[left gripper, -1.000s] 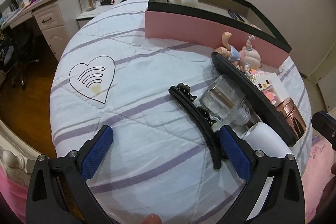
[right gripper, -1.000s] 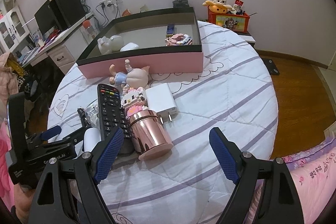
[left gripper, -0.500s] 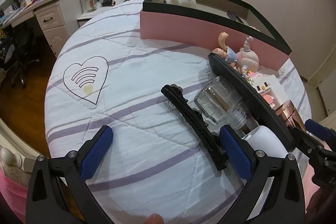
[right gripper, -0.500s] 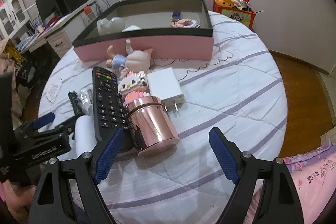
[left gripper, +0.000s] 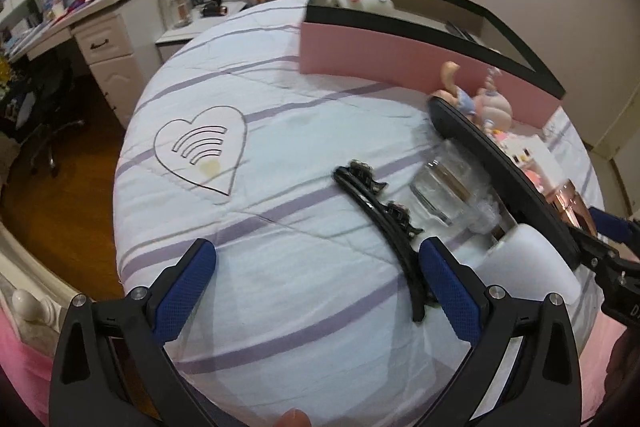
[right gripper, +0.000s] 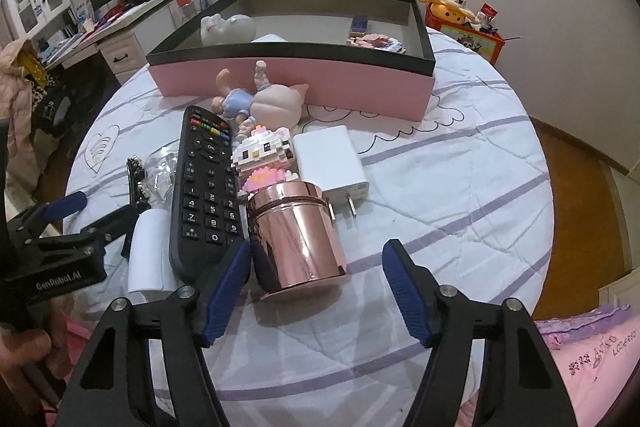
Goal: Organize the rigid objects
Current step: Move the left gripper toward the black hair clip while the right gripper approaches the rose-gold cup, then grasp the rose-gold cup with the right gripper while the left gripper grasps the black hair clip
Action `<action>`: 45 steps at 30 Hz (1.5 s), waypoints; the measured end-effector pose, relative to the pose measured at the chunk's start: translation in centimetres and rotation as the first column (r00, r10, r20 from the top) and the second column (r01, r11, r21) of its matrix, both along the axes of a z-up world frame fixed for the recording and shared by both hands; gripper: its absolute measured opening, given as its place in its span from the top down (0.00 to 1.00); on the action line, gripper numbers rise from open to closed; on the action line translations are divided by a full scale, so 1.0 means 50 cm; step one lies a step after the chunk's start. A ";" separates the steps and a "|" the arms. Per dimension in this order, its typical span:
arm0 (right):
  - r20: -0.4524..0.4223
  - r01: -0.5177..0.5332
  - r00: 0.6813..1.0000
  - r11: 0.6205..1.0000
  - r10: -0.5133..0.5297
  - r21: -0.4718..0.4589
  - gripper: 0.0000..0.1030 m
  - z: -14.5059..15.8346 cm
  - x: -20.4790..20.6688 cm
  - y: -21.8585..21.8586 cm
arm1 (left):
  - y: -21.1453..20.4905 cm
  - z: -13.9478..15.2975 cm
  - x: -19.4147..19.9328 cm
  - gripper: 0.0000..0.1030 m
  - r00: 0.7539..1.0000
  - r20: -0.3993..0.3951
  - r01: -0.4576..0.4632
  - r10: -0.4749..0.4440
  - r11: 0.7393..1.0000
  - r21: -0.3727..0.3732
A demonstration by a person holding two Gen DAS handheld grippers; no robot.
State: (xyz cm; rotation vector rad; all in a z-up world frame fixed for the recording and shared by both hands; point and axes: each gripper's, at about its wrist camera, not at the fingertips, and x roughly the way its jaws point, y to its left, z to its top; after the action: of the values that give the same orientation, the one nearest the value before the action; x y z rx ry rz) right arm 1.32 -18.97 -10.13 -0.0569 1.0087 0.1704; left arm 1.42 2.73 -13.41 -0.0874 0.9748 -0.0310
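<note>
Jaws of right gripper (right gripper: 316,287) closing around rose-gold canister (right gripper: 298,233) — pad contact unclear

Rose-gold tin (right gripper: 298,235) (mirror-shiny), pink box (right gripper: 288,83)

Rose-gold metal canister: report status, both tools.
Right tool open, jaws just closing, straddling rose-gold metal canister, right pad not yet touching. Left tool open, empty, beside black hair clip. Black remote control crowds canister's left.

Counted on the bedspread: one remote control (right gripper: 206,183), one rose-gold canister (right gripper: 298,239), one white charger (right gripper: 332,163), one block figure (right gripper: 262,157), one doll (right gripper: 260,103), one hair clip (left gripper: 384,227), one glass jar (left gripper: 448,187), one pink box (right gripper: 296,83).
</note>
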 end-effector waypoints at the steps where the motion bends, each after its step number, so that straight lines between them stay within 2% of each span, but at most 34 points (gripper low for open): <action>1: 0.000 0.000 1.000 1.000 0.000 -0.001 0.33 -0.002 0.004 0.001 | -0.006 -0.001 0.006 0.00 1.000 0.002 0.005 -0.005 1.000 0.000; 4: -0.006 -0.011 1.000 1.000 0.011 -0.016 0.35 -0.012 0.014 0.012 | -0.024 -0.006 0.017 0.00 1.000 -0.009 0.023 -0.023 1.000 -0.021; 8: -0.021 -0.011 1.000 1.000 0.011 -0.019 0.50 -0.029 0.018 0.012 | -0.031 -0.005 0.004 0.01 1.000 -0.006 0.026 -0.027 0.999 -0.035; 10: -0.025 -0.006 1.000 1.000 0.005 -0.014 0.54 -0.035 0.016 0.008 | -0.032 -0.004 -0.001 0.01 1.000 -0.017 0.024 -0.025 0.999 -0.046; 15: -0.024 0.000 1.000 1.000 0.000 -0.007 0.54 -0.035 0.013 0.003 | -0.039 -0.004 0.002 0.01 1.000 -0.017 -0.005 0.004 0.999 -0.047; 18: -0.024 0.003 1.000 1.000 -0.003 0.000 0.54 -0.034 0.013 0.001 | -0.045 -0.014 0.001 0.00 0.999 0.036 0.005 -0.004 1.000 -0.019; 21: -0.023 0.007 1.000 1.000 -0.007 0.010 0.54 -0.032 0.014 -0.004 | -0.038 -0.016 0.005 0.01 0.998 0.047 0.028 -0.028 1.000 -0.001; 23: -0.025 0.003 1.000 1.000 -0.003 0.009 0.54 -0.032 0.013 -0.003 | -0.033 -0.013 0.004 0.05 0.997 0.053 0.053 -0.053 0.999 0.000; 26: -0.024 0.006 1.000 1.000 -0.006 0.021 0.54 -0.032 0.010 -0.007 | -0.013 -0.004 0.001 0.19 0.996 0.052 0.069 -0.068 0.997 -0.017; 28: -0.023 0.008 1.000 1.000 -0.007 0.028 0.54 -0.030 0.009 -0.009 | 0.007 0.005 0.004 0.37 0.997 0.046 0.064 -0.062 0.997 -0.039; 30: -0.024 0.010 1.000 0.999 -0.009 0.033 0.54 -0.031 0.010 -0.010 | 0.019 0.007 0.012 0.40 0.998 0.038 0.059 -0.057 0.997 -0.047; 32: -0.024 0.012 1.000 0.999 -0.012 0.035 0.54 -0.032 0.013 -0.008 | 0.008 0.005 0.020 0.36 0.997 0.033 0.068 -0.068 0.997 -0.024; 33: -0.024 0.014 1.000 0.999 -0.013 0.036 0.54 -0.033 0.015 -0.007 | -0.003 0.002 0.024 0.30 0.997 0.031 0.074 -0.074 0.997 0.001; 34: -0.023 0.014 1.000 0.999 -0.013 0.037 0.54 -0.033 0.017 -0.005 | -0.014 -0.003 0.027 0.19 0.996 0.034 0.083 -0.083 0.996 0.016; 36: -0.023 0.013 1.000 0.999 -0.012 0.035 0.54 -0.033 0.018 -0.005 | -0.028 -0.010 0.029 0.14 0.994 0.044 0.097 -0.098 0.995 0.024; 38: -0.022 0.011 1.000 0.999 -0.011 0.033 0.54 -0.033 0.022 -0.004 | -0.038 -0.011 0.029 0.20 0.993 0.057 0.101 -0.104 0.993 0.058; 40: -0.021 0.007 1.000 1.000 -0.007 0.030 0.54 -0.034 0.026 -0.002 | -0.028 -0.004 0.030 0.49 0.993 0.067 0.092 -0.095 0.995 0.047; 41: -0.020 0.005 1.000 1.000 -0.005 0.027 0.54 -0.034 0.027 -0.002 | -0.017 0.000 0.032 0.56 0.994 0.066 0.086 -0.088 0.996 0.026; 42: -0.017 0.003 1.000 1.000 -0.003 0.026 0.54 -0.033 0.026 -0.001 | -0.005 0.002 0.035 0.72 0.995 0.062 0.079 -0.079 0.997 0.006; 43: -0.015 0.002 1.000 1.000 -0.002 0.031 0.54 -0.032 0.025 -0.001 | 0.013 0.003 0.039 0.84 0.996 0.057 0.070 -0.068 0.997 -0.020; 45: -0.011 0.001 1.000 0.999 -0.001 0.043 0.54 -0.030 0.021 -0.002 | 0.037 0.003 0.041 0.85 0.997 0.048 0.067 -0.064 0.995 -0.068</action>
State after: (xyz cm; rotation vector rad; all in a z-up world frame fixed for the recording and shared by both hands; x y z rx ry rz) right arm 2.39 -19.09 -11.61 -0.0159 1.0158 0.1917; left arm 3.47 4.59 -13.28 -0.1187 0.9304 -0.1266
